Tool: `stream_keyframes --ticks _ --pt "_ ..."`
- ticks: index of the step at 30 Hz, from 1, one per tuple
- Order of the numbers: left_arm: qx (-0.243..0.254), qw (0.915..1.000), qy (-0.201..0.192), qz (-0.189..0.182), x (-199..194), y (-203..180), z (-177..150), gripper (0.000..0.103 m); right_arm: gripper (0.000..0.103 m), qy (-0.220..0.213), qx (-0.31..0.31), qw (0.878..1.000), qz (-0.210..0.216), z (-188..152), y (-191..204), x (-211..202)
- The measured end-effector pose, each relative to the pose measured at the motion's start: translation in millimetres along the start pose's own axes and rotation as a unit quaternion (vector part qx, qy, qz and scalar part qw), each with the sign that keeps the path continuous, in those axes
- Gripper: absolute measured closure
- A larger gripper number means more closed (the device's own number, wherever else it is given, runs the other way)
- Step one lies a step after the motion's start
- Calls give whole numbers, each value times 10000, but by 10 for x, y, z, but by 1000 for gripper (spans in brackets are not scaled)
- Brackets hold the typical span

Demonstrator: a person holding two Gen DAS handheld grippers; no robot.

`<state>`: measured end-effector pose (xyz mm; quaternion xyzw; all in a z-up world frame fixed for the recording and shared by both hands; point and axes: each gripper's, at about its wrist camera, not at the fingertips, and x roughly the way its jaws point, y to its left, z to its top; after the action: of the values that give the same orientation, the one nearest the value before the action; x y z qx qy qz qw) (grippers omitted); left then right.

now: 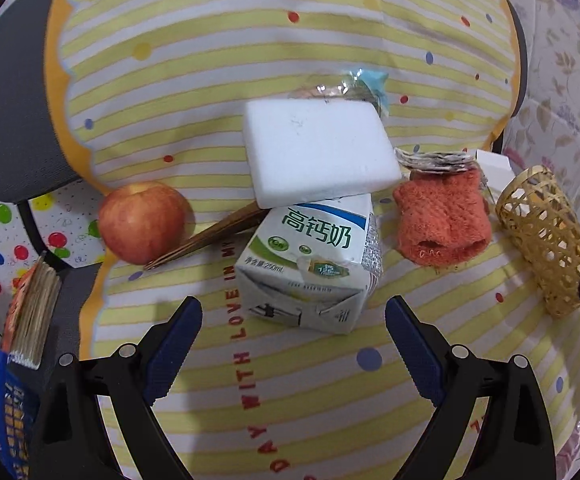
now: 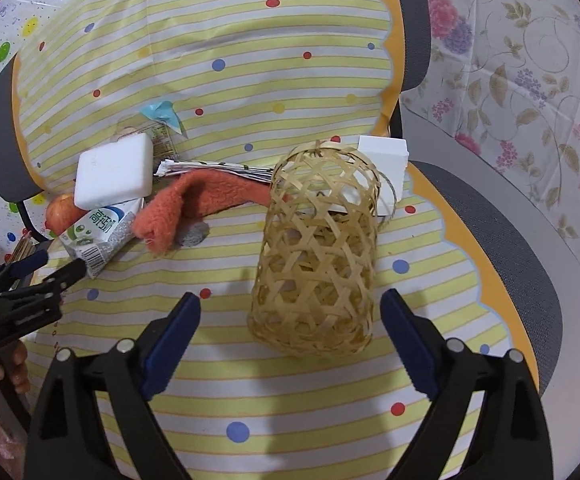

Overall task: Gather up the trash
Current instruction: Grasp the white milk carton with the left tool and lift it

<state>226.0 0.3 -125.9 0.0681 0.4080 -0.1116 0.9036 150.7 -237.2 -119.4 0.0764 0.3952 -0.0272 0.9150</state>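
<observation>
Left gripper (image 1: 294, 320) fingers wide open, empty, just short of the milk carton (image 1: 310, 264). Right gripper (image 2: 290, 316) also wide open, empty, straddling the basket (image 2: 318, 252) base without touching.

I am counting one milk carton (image 1: 310, 264), one white foam block (image 1: 318, 152), one apple (image 1: 142, 228), one orange sock (image 1: 442, 216), one woven basket (image 2: 318, 256), one white box (image 2: 384, 160), one blue wrapper (image 2: 162, 114), and two grippers I am holding.
</observation>
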Motion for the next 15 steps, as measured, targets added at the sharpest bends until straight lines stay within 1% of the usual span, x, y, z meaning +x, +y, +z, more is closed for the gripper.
stream_keyframes --ticks 3,5,7,8,9,13,15 --pt "152 9999 37 -51 107 -30 47 11 13 25 -10 10000 51 21 -3 14" --pt "288 9995 52 -150 176 -49 88 12 13 27 -53 10000 44 31 -1 12" --pt "378 9988 152 -253 238 -66 104 14 13 37 -88 9999 70 31 2 6" --pt "425 9984 197 -305 261 -70 105 19 13 39 -109 9999 90 28 5 -2" --pt "457 9981 201 -351 257 -67 98 25 13 40 -124 9999 101 24 4 -8" --pt "373 9981 10 -482 125 -63 40 28 14 44 -171 9997 156 9 -11 -38" --pt "271 9978 -106 -595 -27 -72 -30 29 15 36 -162 9997 191 -2 -21 -70"
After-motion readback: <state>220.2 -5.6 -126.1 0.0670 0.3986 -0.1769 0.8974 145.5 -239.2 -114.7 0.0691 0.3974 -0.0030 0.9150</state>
